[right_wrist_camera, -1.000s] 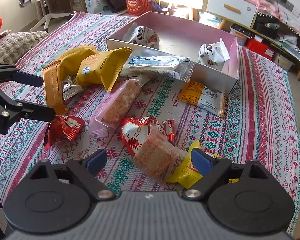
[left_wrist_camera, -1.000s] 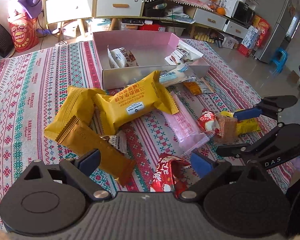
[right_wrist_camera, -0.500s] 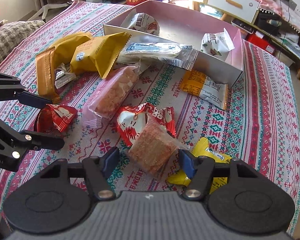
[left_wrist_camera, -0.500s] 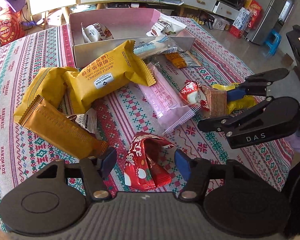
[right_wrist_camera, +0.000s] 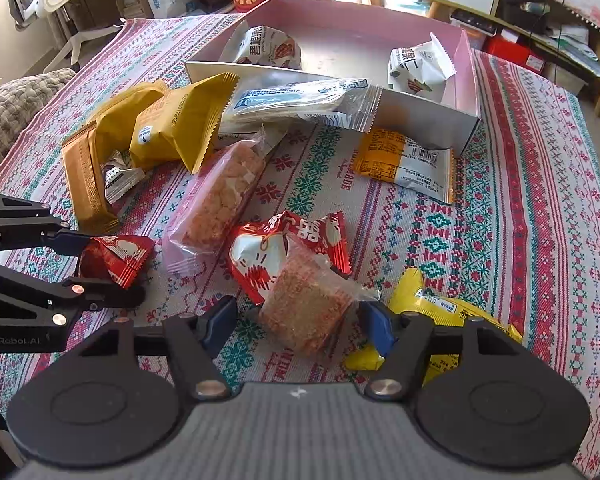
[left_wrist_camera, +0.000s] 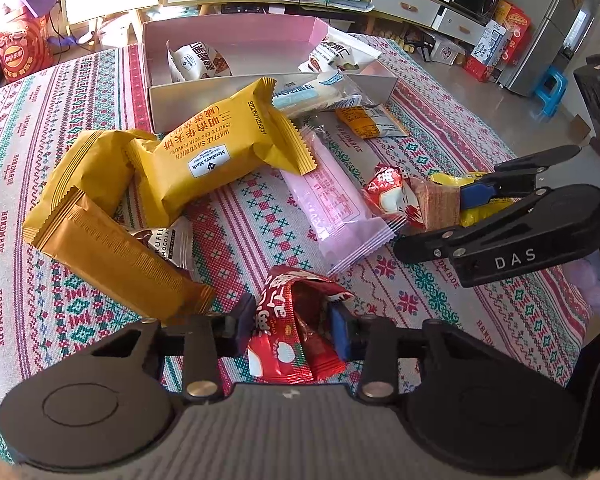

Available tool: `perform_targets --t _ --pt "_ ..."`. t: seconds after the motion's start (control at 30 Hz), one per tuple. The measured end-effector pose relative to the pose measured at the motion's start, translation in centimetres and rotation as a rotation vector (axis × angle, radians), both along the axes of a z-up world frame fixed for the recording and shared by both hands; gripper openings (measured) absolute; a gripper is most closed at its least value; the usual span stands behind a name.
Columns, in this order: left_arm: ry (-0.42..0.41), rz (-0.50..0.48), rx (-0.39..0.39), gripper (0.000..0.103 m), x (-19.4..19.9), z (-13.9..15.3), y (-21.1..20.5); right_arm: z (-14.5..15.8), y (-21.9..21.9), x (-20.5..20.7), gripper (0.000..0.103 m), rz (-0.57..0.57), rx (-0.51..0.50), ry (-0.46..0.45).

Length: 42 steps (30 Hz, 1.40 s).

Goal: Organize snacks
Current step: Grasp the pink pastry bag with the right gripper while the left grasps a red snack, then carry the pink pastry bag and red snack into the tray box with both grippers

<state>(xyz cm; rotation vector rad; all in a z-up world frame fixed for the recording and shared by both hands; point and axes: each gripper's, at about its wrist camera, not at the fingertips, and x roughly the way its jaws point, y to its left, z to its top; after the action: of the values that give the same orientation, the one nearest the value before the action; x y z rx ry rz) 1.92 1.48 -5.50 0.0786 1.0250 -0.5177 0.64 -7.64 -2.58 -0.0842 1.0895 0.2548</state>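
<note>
Left claw [left_wrist_camera: 292, 326] jaws just closed since earlier frame, now clamped on red snack packet [left_wrist_camera: 296, 332], crumpled, low on patterned desk cloth [left_wrist_camera: 28, 184]. Right claw [right_wrist_camera: 296, 320] jaws half apart, straddling brown wafer block [right_wrist_camera: 308, 308], right pad touching, left pad clear. Yellow pack [left_wrist_camera: 216, 148] reads "WAFFLE SANDWICH", "Member's Mark". Pink pack [left_wrist_camera: 332, 208] lies lengthwise toward pink box [left_wrist_camera: 236, 32].

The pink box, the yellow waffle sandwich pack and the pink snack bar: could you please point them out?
pink box [left_wrist_camera: 228, 32], left wrist view, inner back wall.
yellow waffle sandwich pack [left_wrist_camera: 220, 152], left wrist view, printed face.
pink snack bar [left_wrist_camera: 332, 208], left wrist view, wrapper middle.
</note>
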Motion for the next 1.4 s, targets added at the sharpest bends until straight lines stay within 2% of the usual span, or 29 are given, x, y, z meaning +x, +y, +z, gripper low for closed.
perform_targets --t 0.3,0.57,1.03,1.4 --pt "-0.001 0.003 0.005 0.039 0.1 0.5 0.1 0.4 -0.4 0.2 0.037 -0.019 -0.002 0.011" --pt "-0.015 0.001 -0.008 0.038 0.0 1.3 0.3 1.5 -0.5 0.1 0.037 -0.010 0.005 0.006" --pt "-0.046 0.019 -0.066 0.037 0.2 3.6 0.7 4.6 -1.8 0.5 0.037 -0.054 0.065 -0.084" --pt "-0.125 0.071 -0.105 0.037 2.9 6.8 0.2 6.2 -2.5 3.2 0.037 -0.115 0.099 -0.130"
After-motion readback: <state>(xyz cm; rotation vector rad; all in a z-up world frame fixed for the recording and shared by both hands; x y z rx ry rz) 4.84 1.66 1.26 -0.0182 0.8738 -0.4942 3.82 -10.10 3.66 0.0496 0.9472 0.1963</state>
